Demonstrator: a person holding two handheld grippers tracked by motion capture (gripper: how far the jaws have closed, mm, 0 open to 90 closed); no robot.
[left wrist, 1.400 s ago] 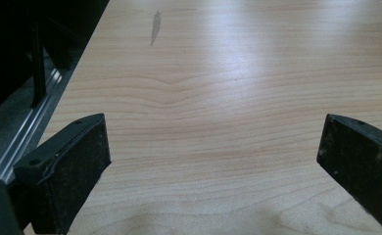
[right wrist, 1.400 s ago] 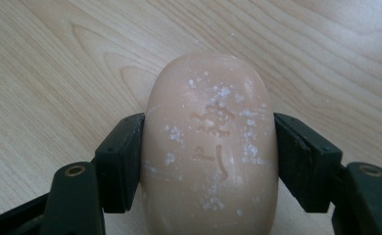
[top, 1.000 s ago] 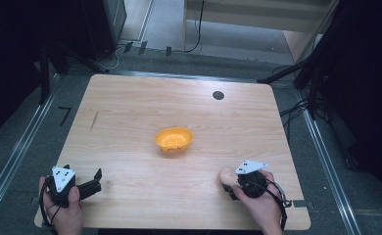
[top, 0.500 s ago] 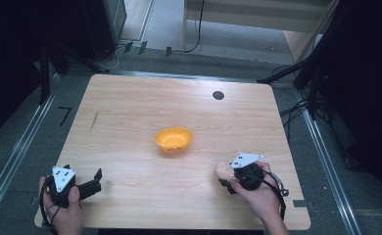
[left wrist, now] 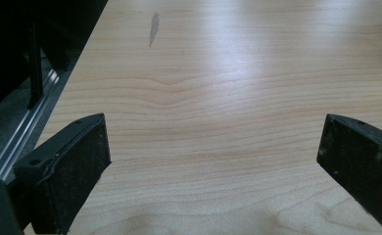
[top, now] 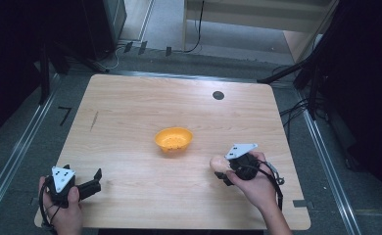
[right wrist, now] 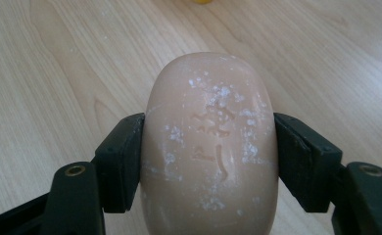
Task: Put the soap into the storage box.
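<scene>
- Two hand-held grippers are being held low over the near part of the wooden surface [top: 130, 122], one toward each near corner, with wide bare wood lying between them.
- An orange bowl [top: 174, 139] is being seen near the middle of the surface, well apart from every edge; open wood is being left all around it, most of all toward the far side, where a small dark round spot [top: 218, 95] is set near the far edge.
- A pale peach oval bar of soap [right wrist: 211, 147], dusted with white specks and stamped with marks too faint to be read, is being clamped by the right hand-held gripper [top: 224, 169], one black jaw pressed to each of its long sides; it is being kept near the bowl, toward the near right.
- The soap's near end is being cut off by the bottom of the right gripper view, and whether the bar is touching the wood cannot be told.
- The left hand-held gripper [top: 97, 178] is being held with its jaws wide apart, nothing between them, close to the near left edge of the surface, its jaws pointed to the right.
- In the left gripper view a dark streak [left wrist: 154, 28] is being seen on the wood far ahead, and a metal rail [left wrist: 27, 142] is being seen beside the surface's edge.
- The left hand [top: 64, 205] is being wrapped around its gripper's body at the near edge; the right hand [top: 255, 183] is being reached in from the near right, forearm angled toward the bowl.
</scene>
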